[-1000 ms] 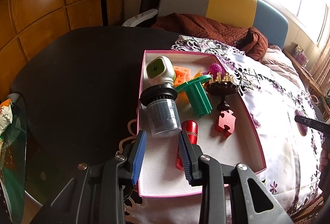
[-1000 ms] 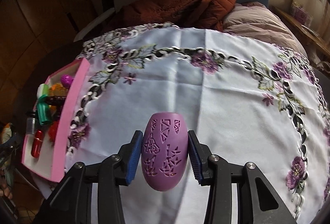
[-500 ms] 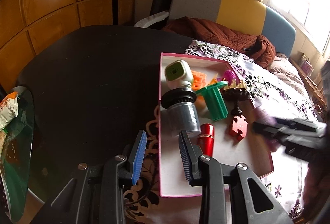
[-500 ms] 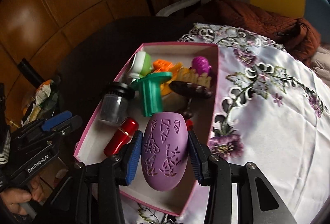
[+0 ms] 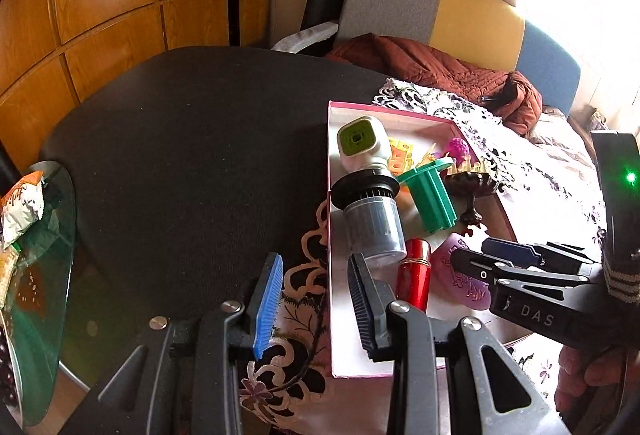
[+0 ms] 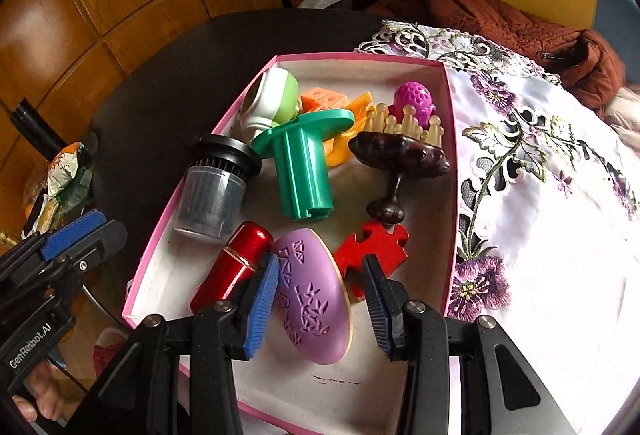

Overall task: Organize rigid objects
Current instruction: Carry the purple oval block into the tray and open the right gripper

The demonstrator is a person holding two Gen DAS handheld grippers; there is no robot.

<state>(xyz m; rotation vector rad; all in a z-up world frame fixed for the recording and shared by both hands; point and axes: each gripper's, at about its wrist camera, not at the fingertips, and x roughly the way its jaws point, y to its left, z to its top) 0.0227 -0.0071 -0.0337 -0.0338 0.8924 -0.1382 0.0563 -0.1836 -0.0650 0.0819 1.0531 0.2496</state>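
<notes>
A pink-rimmed white box (image 6: 448,171) holds several rigid objects. A purple oval lid with cut-out patterns (image 6: 314,293) lies tilted on the box floor, between a red cylinder (image 6: 232,269) and a red puzzle piece (image 6: 374,247). My right gripper (image 6: 322,309) is open around the lid, its jaws apart from it. My left gripper (image 5: 314,305) is open and empty, straddling the box's left wall (image 5: 329,267). The right gripper (image 5: 480,255), the purple lid (image 5: 466,277) and the red cylinder (image 5: 414,275) also show in the left wrist view.
The box also holds a grey cup with a black lid (image 6: 214,187), a green spool (image 6: 306,163), a dark brown stand (image 6: 396,163), a white-green toy (image 6: 272,101) and a magenta ball (image 6: 412,99). It sits on a floral cloth (image 6: 540,195) over a black table (image 5: 192,139). A glass side table (image 5: 36,275) is left.
My right gripper carried the purple lid from over the cloth into the box, then opened and let it go. My left gripper drew left to the box's wall.
</notes>
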